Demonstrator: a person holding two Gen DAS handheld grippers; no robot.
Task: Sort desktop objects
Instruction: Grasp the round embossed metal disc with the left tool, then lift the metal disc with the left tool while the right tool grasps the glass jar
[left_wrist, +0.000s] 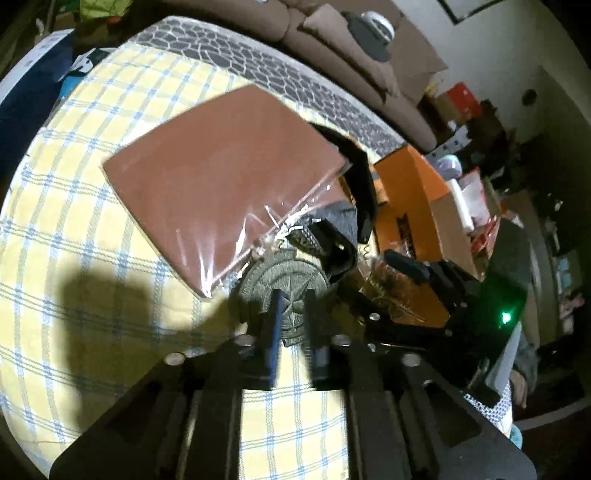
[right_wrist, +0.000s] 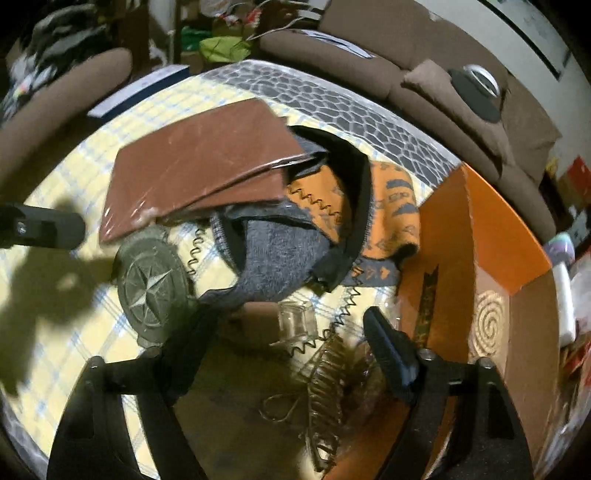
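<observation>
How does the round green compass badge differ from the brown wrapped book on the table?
The compass badge is round, olive and embossed with a star; the brown book is rectangular, plain and far larger. The book wears clear wrapping; the badge shows none. Both lie on the checked cloth, with the book's corner by the badge.

Both wrist views look steeply down, close, sharing the compass medallion (left_wrist: 284, 291).

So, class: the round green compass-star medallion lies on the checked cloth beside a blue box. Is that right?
Not quite. The box is orange, not blue, as the right wrist view shows. The rest stands: the round green compass-star medallion lies on the checked cloth.
</observation>
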